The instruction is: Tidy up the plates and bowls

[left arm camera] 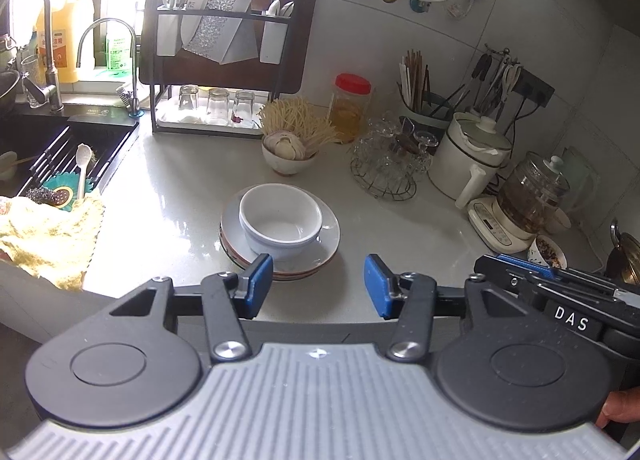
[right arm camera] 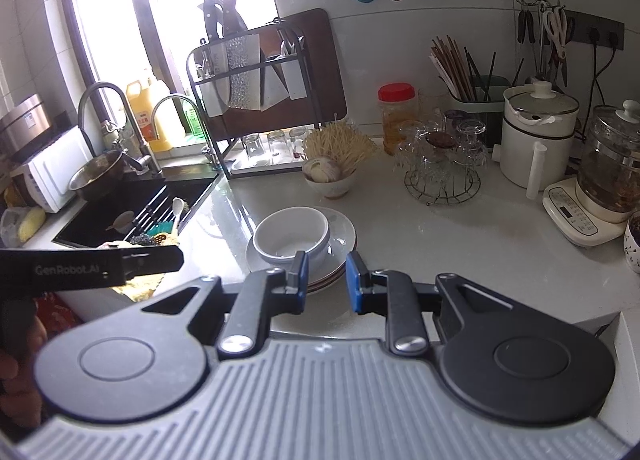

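Pale countertop [left arm camera: 168, 196] filling both views, dark sink [left arm camera: 60, 148] off to the left of the dish stack. Only in the right wrist view: a white appliance [right arm camera: 48, 176] and a steel bowl [right arm camera: 96, 176] at the far side of the sink. Only in the left wrist view: a yellow cloth [left arm camera: 48, 232] draped over the near sink edge. Dish rack [left arm camera: 216, 60] behind the stack, 3 upturned glasses on its lower shelf. White pot [left arm camera: 468, 156] and glass kettle [left arm camera: 528, 196] well right of the stack, wire basket of glassware [left arm camera: 388, 164] between. Stack of plates [left arm camera: 328, 236] mid-counter, white bowl [left arm camera: 280, 220] sitting on top, small garlic bowl [left arm camera: 288, 156] just behind. Left gripper [left arm camera: 318, 286] jaws standing wide, nothing between, short of the plates. Right gripper [right arm camera: 326, 280] jaws narrow, parted, empty, in front of the stack's near rim.
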Available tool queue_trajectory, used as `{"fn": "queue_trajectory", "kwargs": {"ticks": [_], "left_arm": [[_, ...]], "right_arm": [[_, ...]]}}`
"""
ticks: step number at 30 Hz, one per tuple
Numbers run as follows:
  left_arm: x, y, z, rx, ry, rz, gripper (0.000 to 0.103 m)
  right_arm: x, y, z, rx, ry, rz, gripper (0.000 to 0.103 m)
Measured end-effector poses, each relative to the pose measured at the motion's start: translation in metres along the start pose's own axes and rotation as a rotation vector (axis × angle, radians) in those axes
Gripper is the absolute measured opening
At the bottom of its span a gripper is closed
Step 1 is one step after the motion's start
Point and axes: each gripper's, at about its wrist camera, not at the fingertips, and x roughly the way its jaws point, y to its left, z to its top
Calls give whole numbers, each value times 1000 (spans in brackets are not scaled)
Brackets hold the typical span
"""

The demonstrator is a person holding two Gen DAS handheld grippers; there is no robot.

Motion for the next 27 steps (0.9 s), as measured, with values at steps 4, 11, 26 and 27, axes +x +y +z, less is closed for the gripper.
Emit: {"fn": "queue_trajectory", "kwargs": {"ticks": [4,11,26,27], "left_arm": [[-3,-2,-2,-2,1,12,69],[-8,-4,-5,8,-6,20,87],[-6,-5,-2,38,-11,96,100],[-6,-5,-2,40,-12,98,100]], "right_arm": [[-6,0,-2,3,-12,-13,58],[-11,-4,-2,1,-26,-31,78],[-12,-9,-1,24,-67,-57,103],[-12,-8,-1,25,-67,-59,103]]}}
